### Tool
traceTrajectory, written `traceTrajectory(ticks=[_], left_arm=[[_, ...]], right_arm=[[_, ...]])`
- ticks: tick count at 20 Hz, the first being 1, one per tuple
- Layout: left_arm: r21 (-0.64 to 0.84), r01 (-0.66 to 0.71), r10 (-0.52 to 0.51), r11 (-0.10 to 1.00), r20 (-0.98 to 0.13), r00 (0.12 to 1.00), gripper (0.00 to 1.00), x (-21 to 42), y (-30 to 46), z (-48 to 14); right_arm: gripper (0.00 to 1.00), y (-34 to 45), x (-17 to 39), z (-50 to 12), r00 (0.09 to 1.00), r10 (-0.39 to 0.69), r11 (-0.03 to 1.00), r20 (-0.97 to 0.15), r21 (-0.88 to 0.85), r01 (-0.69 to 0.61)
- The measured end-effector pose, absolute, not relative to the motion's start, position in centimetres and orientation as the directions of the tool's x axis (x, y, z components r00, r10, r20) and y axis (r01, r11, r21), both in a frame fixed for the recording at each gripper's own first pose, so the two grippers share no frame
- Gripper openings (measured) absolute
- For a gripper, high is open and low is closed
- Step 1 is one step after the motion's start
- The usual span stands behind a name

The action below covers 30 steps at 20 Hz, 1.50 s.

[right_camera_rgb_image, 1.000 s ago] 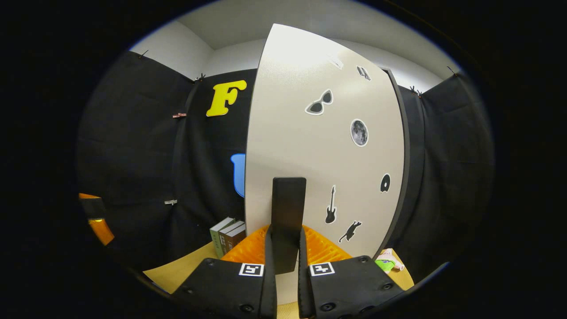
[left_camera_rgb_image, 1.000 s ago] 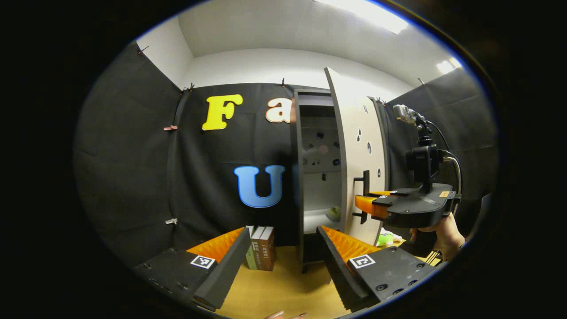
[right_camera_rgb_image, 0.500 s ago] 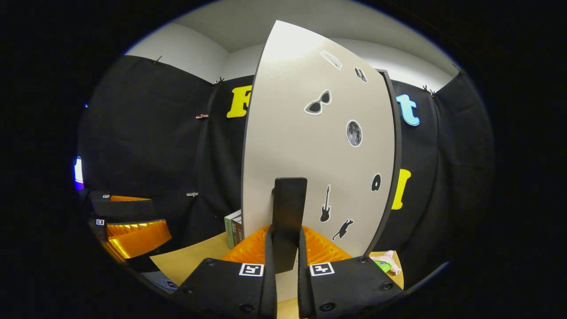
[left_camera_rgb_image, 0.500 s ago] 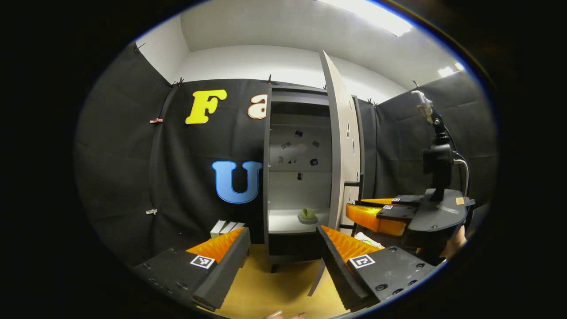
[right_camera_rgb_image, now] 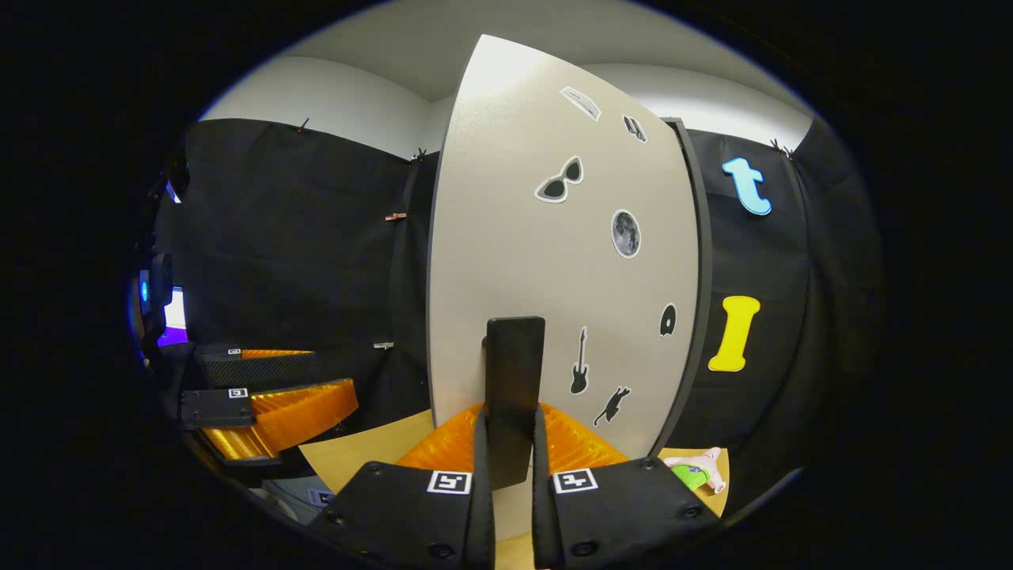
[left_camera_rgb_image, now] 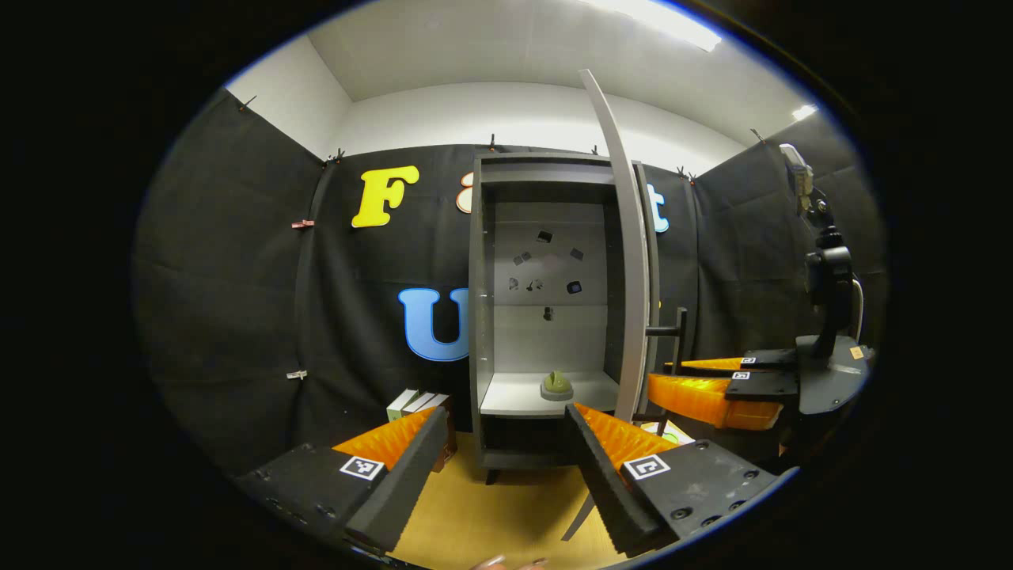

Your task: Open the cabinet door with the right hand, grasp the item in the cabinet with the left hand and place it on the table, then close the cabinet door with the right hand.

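- Right gripper (right_camera_rgb_image: 510,443): both fingers clamped on the black door handle (right_camera_rgb_image: 514,372), which stands upright between them, in the right gripper view.
- Left gripper (left_camera_rgb_image: 502,443): fingers wide apart, nothing between them, hanging over the table (left_camera_rgb_image: 491,514) in front of the cabinet (left_camera_rgb_image: 483,277), short of it.
- Cabinet door (right_camera_rgb_image: 554,261): pale grey, dark edge, swung wide open; seen edge-on in the left gripper view. Stickers on its face: sunglasses (right_camera_rgb_image: 559,180), moon (right_camera_rgb_image: 625,233), guitar (right_camera_rgb_image: 580,362), cat (right_camera_rgb_image: 611,406).
- Item (left_camera_rgb_image: 556,385): small, greenish rounded top on a pale flat base; sits on the cabinet's lower shelf (left_camera_rgb_image: 514,396), toward its right. Too small to tell more.
- Cabinet: tall, dark frame, light interior, small stickers on back panel; stands on the yellow-wood table.
- Around: books (left_camera_rgb_image: 415,405) upright just left of the cabinet base; green-and-pink toy (right_camera_rgb_image: 696,469) on the table right of the door.
- In the way: open door's edge stands just right of the opening; path from left gripper to the item looks free.
- Right gripper also seen at right of the left gripper view, at the handle.
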<state>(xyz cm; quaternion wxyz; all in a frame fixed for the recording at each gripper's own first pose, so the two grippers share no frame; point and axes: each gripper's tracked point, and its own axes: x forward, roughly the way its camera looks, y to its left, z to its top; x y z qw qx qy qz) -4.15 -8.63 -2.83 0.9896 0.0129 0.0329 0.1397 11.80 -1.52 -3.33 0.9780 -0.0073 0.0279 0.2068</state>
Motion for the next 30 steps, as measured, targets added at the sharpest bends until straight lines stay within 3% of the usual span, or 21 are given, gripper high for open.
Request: traceTrajectory(ticks=[14,25,26,27,30], left_arm=[[0.048,-0.316,0.319,0.948,-0.088,0.944,0.92,-4.7,-14.4,-3.5],[0.053,-0.226,0.23,0.973,-0.073,0.971,0.92,-2.5,-18.6,-3.6],[0.048,-0.222,0.225,0.974,-0.072,0.972,0.92,-2.3,-18.6,-3.6],[0.045,-0.217,0.22,0.975,-0.071,0.973,0.92,-2.1,-18.4,-3.6],[0.046,-0.181,0.184,0.982,-0.074,0.98,0.92,-0.8,-17.8,-3.7]], right_arm=[[0.22,-6.9,10.5,-3.5,0.927,0.375,0.927,-0.02,0.02,-0.374],[0.21,-11.9,11.7,-3.2,0.976,0.216,0.976,0.003,0.022,-0.216],[0.16,-11.8,11.7,-3.2,0.976,0.22,0.975,0.0,0.037,-0.219],[0.21,-11.5,11.5,-3.2,0.974,0.226,0.973,-0.008,0.055,-0.225],[0.21,-12.0,11.2,-3.4,0.98,0.199,0.979,-0.021,0.046,-0.198]])
